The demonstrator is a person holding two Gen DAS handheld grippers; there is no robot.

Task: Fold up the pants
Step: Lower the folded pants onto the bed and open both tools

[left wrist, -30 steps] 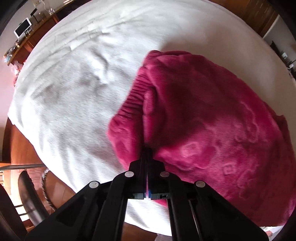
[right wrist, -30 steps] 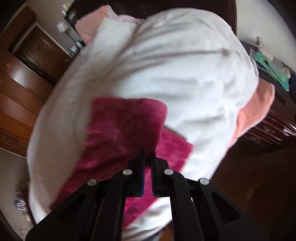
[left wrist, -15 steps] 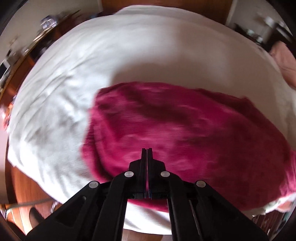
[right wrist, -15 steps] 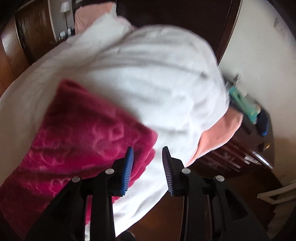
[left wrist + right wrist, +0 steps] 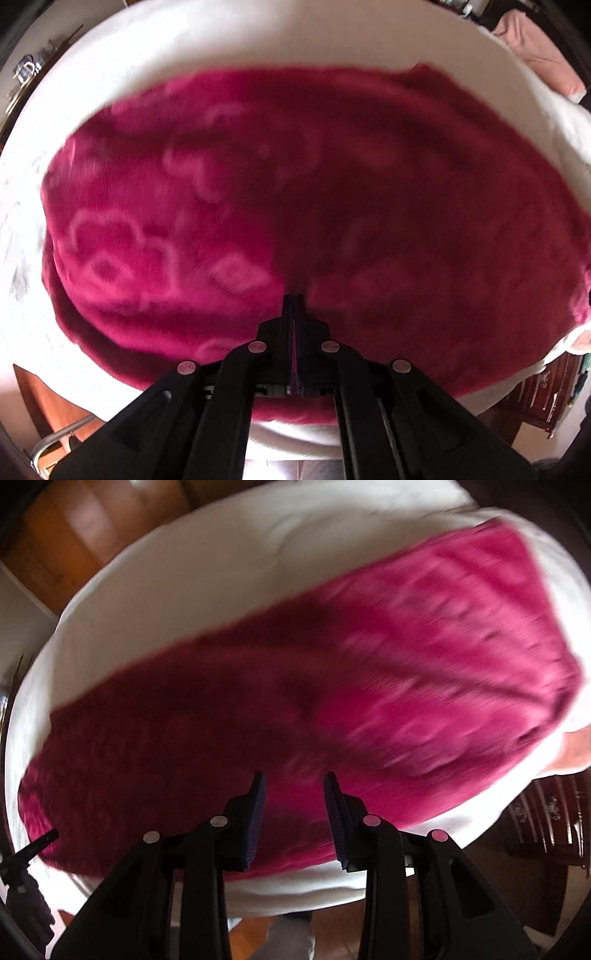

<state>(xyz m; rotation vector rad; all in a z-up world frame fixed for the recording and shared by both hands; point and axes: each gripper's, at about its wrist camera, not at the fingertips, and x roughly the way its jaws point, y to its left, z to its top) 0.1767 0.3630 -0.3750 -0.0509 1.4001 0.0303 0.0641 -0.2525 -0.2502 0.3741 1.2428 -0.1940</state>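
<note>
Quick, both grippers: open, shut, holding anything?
Left gripper: shut, pinching the magenta pants.
Right gripper: open, just released, empty above the pants.

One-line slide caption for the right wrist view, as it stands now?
Right gripper, fingers apart and empty, above magenta fleece pants spread across a white bedcover.

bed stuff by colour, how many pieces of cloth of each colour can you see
Magenta: 1, the pants
White: 1, the bed cover
Pink: 1, the cloth at the bed's far edge
Total: 3
</note>
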